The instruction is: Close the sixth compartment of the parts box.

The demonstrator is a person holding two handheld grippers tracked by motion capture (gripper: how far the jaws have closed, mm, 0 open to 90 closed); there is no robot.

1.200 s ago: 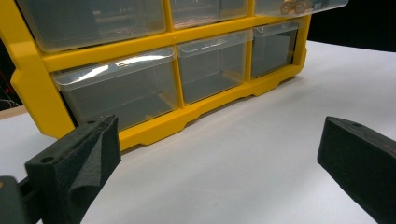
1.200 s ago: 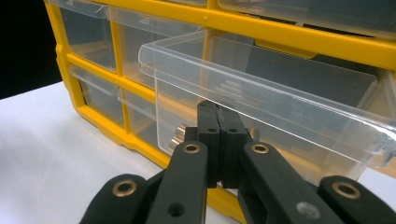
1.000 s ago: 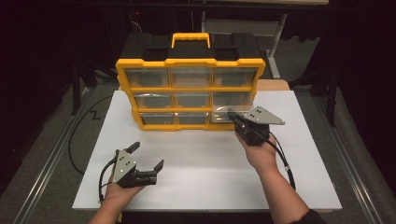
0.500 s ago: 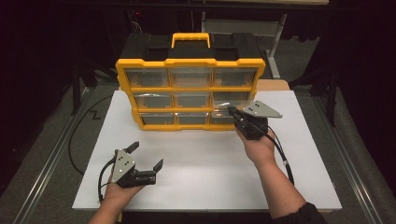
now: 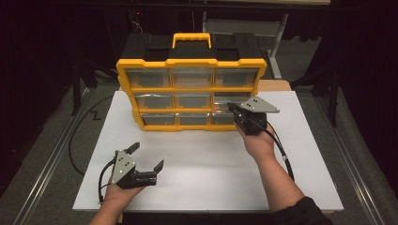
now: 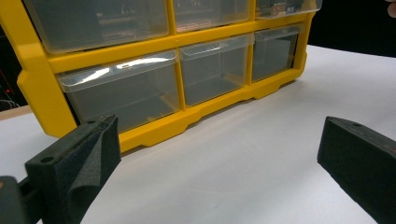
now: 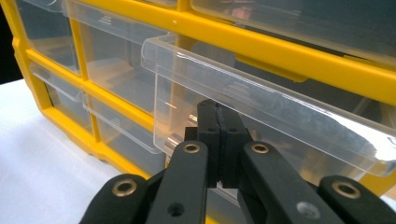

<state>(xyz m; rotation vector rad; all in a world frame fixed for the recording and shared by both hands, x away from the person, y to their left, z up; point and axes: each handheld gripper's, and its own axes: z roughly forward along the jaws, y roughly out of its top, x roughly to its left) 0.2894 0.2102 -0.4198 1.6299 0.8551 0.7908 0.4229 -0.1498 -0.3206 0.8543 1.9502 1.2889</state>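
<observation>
— Drawer point(image 5: 224, 98), clear plastic, sits in the right column's middle row of the yellow organizer point(image 5: 190, 96), which stands upright at the white table's point(image 5: 211, 159) far edge in the high view. What about the grippers there?

— Right gripper point(image 5: 231, 107) reaches the drawer front; left gripper point(image 5: 146, 157) rests low on the table, well apart from the organizer, jaws spread with nothing between them.

— And the left gripper view?

— Two black jaws stand wide apart over bare table, the organizer's point(image 6: 154, 46) bottom row of drawers ahead.

— The right gripper view?

— Drawer point(image 7: 261, 107) is pulled partly out of its slot. Right gripper point(image 7: 219, 135) is clenched, pads pressed together just under the drawer's lip; whether they pinch the plastic cannot be told.
</observation>
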